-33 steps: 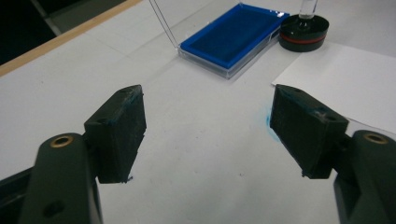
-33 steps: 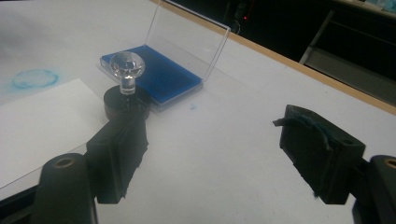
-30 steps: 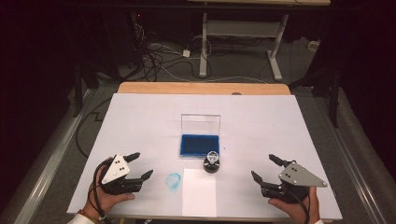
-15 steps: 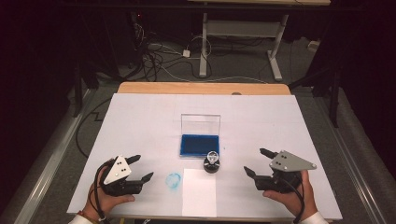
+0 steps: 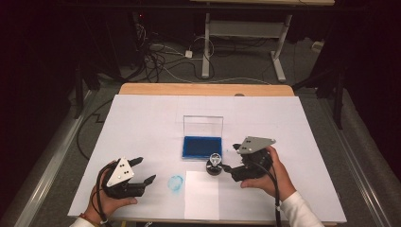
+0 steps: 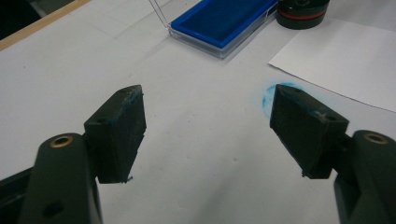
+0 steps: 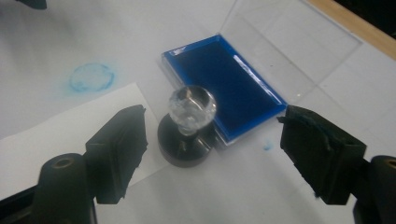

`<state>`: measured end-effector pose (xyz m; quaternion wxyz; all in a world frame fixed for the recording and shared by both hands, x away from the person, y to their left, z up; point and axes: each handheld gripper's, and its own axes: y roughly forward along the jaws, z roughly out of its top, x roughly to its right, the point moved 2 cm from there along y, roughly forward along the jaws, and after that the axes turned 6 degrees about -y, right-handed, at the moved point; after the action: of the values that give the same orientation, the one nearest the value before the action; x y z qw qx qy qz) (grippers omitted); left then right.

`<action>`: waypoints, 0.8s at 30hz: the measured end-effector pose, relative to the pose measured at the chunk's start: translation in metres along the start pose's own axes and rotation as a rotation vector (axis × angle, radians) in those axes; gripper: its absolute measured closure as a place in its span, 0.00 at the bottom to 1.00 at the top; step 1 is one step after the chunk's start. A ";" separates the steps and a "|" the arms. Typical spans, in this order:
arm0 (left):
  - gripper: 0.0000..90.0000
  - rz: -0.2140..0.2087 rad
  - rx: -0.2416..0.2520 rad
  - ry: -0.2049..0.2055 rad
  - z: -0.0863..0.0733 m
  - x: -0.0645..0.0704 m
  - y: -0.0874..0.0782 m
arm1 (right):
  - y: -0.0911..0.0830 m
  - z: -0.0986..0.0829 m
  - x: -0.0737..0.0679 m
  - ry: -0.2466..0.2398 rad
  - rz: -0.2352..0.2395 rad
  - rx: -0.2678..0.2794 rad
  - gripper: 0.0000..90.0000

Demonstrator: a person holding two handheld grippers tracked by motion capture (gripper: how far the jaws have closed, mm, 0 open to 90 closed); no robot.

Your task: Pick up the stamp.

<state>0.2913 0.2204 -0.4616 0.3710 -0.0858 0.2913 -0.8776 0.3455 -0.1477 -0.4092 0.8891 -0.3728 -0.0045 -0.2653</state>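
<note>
Worktop [image 5: 142,123]: white-covered, carrying all items.
Ink pad [image 5: 202,147]: blue, in a clear case with its lid standing open, sitting at mid-worktop.
Paper sheet [image 5: 202,194]: white, lying flat at the near edge.
Right gripper [image 5: 229,161]: jaws spreading wide, grasping nothing, hovering just beside the stamp.
Left gripper [image 5: 143,170]: jaws released, empty, resting near the near-left corner.
Stamp [image 7: 187,126]: round black base with clear knob, standing upright, touching the ink pad's near edge.
Ink smudge [image 5: 176,183]: blue ring, sitting beside the sheet.
</note>
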 end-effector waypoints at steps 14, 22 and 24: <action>0.29 -0.002 -0.013 0.001 -0.002 0.000 0.001 | 0.057 0.006 0.008 0.014 0.109 -0.173 0.42; 0.29 -0.007 -0.025 0.003 -0.003 0.001 0.003 | 0.063 0.009 0.005 0.004 0.139 -0.184 0.53; 0.29 -0.010 -0.028 0.006 -0.003 0.002 0.004 | 0.063 0.010 0.003 -0.004 0.144 -0.181 0.57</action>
<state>0.2913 0.2184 -0.4664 0.3644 -0.0900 0.3043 -0.8755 0.3805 -0.1059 -0.4433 0.8685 -0.4515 0.0443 -0.1994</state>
